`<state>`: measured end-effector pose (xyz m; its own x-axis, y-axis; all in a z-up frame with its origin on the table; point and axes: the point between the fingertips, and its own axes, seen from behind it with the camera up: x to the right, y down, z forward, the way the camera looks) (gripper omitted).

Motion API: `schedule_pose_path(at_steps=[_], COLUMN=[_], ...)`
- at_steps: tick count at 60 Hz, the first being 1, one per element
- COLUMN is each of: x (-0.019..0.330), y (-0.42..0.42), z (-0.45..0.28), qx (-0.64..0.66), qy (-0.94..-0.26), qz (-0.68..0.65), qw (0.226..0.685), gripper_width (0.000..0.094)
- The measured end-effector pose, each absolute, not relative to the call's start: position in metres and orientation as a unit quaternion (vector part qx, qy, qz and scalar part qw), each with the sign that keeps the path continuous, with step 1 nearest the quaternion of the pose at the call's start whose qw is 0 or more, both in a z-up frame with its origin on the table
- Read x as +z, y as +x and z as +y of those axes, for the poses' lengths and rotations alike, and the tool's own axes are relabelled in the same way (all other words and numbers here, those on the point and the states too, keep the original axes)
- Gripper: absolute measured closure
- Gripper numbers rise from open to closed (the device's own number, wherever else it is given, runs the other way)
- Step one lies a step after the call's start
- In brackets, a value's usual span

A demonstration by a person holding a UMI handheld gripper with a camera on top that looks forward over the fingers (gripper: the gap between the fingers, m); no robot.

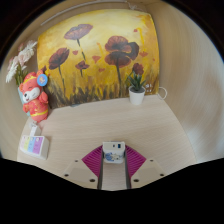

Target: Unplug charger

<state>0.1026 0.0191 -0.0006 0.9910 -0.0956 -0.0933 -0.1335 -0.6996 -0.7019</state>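
A small white charger (pixel 113 151) with a blue mark on its face sits between my gripper's (pixel 113 154) two fingertips. The magenta pads (pixel 95 157) press on it from both sides, so the gripper is shut on it. The charger is held above the light wooden table (pixel 100 125), apart from any socket that I can see. No socket or power strip shows in this view. A thin white cable (pixel 160 92) loops beside the plant pot at the far right of the table; I cannot tell if it belongs to the charger.
A red plush toy (pixel 33 97) stands at the far left with white flowers (pixel 20 62) behind it. A pastel box (pixel 34 146) lies left of the fingers. A potted plant (pixel 137 90) stands before the poppy painting (pixel 100 55) on the wall.
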Motion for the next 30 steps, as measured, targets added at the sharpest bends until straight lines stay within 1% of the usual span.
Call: schedule_pose_path(at_steps=[2, 7, 13, 17, 20, 22, 30], x=[-0.004, -0.003, 0.022, 0.053, 0.081, 0.103, 0.190], y=[0.104, 0.110, 0.111, 0.106, 0.100, 0.094, 0.058], z=[0.020, 0.022, 0.027, 0.026, 0.023, 0.020, -0.010], qx=[0.021, 0.005, -0.010, -0.013, -0.009, -0.006, 0.012], qy=[-0.924, -0.925, -0.915, -0.905, -0.895, -0.887, -0.856], qz=[0.063, 0.061, 0.054, 0.055, 0.055, 0.056, 0.052], qw=[0.377, 0.376, 0.399, 0.422, 0.443, 0.458, 0.514], gripper_width=[0.0573, 0.0408, 0.0317, 0.0202, 0.0143, 0.0130, 0.0124])
